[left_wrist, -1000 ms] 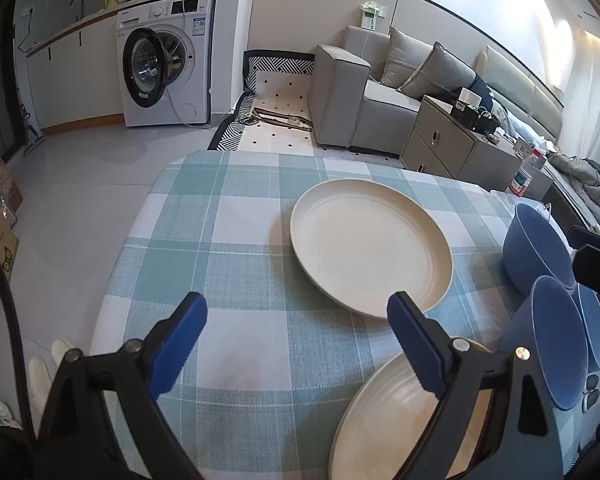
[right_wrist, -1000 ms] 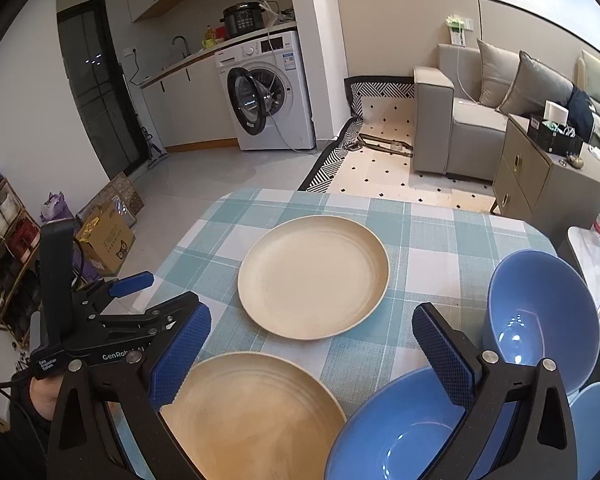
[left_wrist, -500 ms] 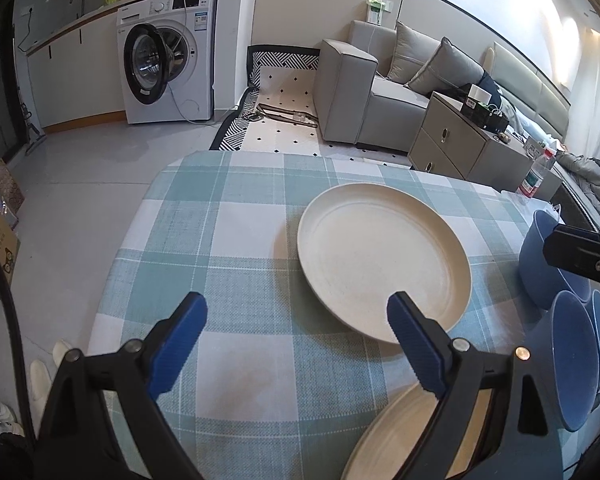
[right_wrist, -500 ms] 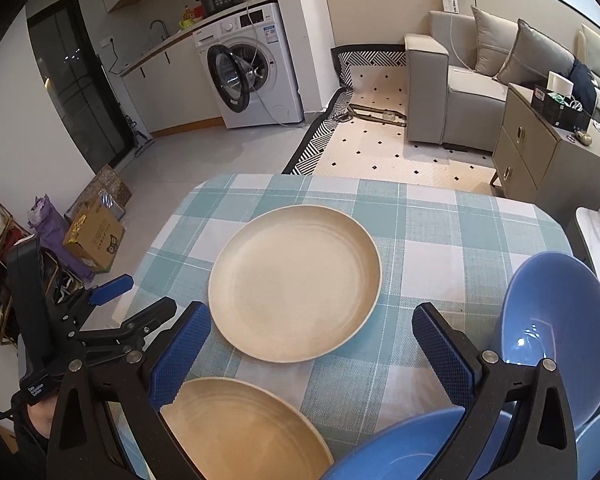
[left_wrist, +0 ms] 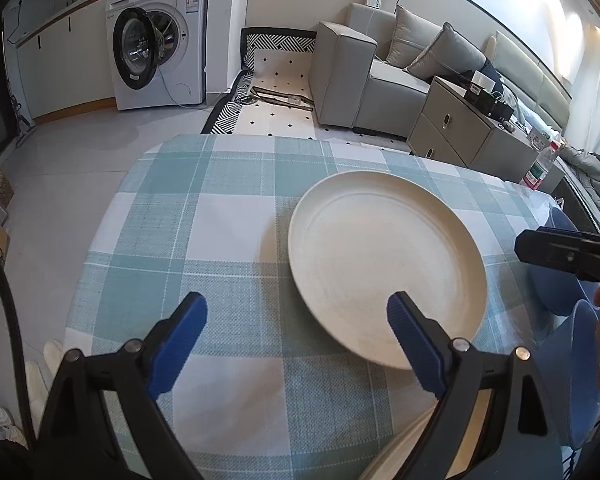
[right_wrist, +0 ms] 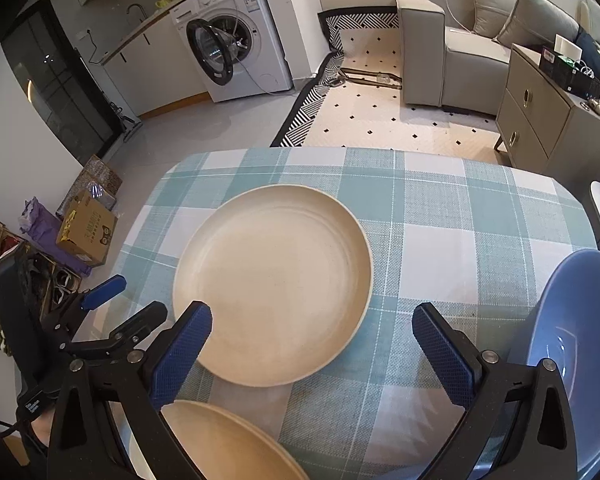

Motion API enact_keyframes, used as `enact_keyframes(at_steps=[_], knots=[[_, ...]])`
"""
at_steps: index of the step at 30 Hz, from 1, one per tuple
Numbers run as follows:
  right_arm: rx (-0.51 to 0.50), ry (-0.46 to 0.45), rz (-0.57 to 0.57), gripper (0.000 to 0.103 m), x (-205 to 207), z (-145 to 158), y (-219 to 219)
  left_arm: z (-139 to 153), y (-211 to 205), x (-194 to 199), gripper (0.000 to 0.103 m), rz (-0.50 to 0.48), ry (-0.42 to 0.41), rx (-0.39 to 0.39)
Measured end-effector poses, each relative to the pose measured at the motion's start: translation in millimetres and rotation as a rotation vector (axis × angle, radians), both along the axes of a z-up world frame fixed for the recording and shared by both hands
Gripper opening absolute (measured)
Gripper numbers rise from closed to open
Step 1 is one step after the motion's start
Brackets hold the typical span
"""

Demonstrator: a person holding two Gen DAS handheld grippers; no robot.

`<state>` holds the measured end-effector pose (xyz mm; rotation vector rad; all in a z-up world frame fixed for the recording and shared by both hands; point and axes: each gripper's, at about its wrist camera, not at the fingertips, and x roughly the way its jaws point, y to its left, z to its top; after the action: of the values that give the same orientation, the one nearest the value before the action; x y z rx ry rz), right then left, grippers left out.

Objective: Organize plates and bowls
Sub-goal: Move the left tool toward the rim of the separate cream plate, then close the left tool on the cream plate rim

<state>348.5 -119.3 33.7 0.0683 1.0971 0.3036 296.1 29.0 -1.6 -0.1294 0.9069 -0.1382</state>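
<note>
A cream plate (left_wrist: 384, 264) lies on the checked tablecloth (left_wrist: 204, 240) past my left gripper (left_wrist: 296, 340), which is open and empty; its right finger hangs over the plate's near rim. A second cream plate (left_wrist: 400, 452) shows at the bottom edge. Blue bowls (left_wrist: 560, 292) sit at the right, partly behind my right gripper's body (left_wrist: 560, 254). In the right wrist view my right gripper (right_wrist: 312, 356) is open and empty above the far plate's (right_wrist: 272, 292) near rim. There the second plate (right_wrist: 220, 444) lies below, a blue bowl (right_wrist: 572, 340) to the right and my left gripper (right_wrist: 100, 312) to the left.
The table's far edge (right_wrist: 340, 150) drops to a tiled floor. Beyond stand a washing machine (left_wrist: 160, 40) with its door open, a grey sofa (left_wrist: 364, 76) and a low cabinet (left_wrist: 456, 132). Cardboard boxes (right_wrist: 86, 228) lie on the floor to the left.
Both grippers have moved forward and down toward the far plate, which now looks larger and closer. The near plate and the bowls have slid toward the frame edges. The jaws stay wide.
</note>
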Motion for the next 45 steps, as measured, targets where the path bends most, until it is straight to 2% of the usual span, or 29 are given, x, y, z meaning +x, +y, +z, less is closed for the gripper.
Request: enact_keyframes(at_steps=[8, 15, 17, 22, 26, 28, 33, 38, 40, 43, 45], knots=[[-0.003, 0.082, -0.013, 0.101, 27, -27, -5, -11, -3, 15, 0.092, 0.002, 0.034, -0.003], [-0.003, 0.146, -0.029, 0.085, 40, -46, -8, -22, -8, 26, 0.092, 0.001, 0.066, 0.007], [-0.011, 0.153, -0.024, 0.085, 41, -47, -8, -26, -7, 29, 0.085, 0.006, 0.082, 0.012], [-0.019, 0.185, 0.004, 0.076, 44, -51, -3, -33, -9, 33, 0.081, -0.011, 0.104, -0.006], [-0.034, 0.221, 0.021, 0.068, 47, -58, 0, -37, -13, 35, 0.067, -0.029, 0.116, -0.008], [-0.036, 0.227, 0.028, 0.064, 48, -59, 1, -39, -13, 35, 0.065, -0.029, 0.118, -0.009], [-0.024, 0.232, 0.03, 0.055, 49, -61, -2, -39, -14, 33, 0.053, -0.034, 0.107, 0.001], [-0.035, 0.237, 0.044, 0.044, 49, -65, -1, -38, -15, 32, 0.031, -0.057, 0.101, 0.013], [-0.045, 0.229, 0.048, 0.042, 48, -64, -1, -38, -18, 31, 0.028, -0.08, 0.098, 0.011], [-0.056, 0.222, 0.048, 0.036, 48, -65, -1, -37, -25, 28, 0.024, -0.095, 0.075, 0.07], [-0.067, 0.215, 0.049, 0.034, 47, -64, -1, -37, -24, 28, 0.024, -0.094, 0.071, 0.071]])
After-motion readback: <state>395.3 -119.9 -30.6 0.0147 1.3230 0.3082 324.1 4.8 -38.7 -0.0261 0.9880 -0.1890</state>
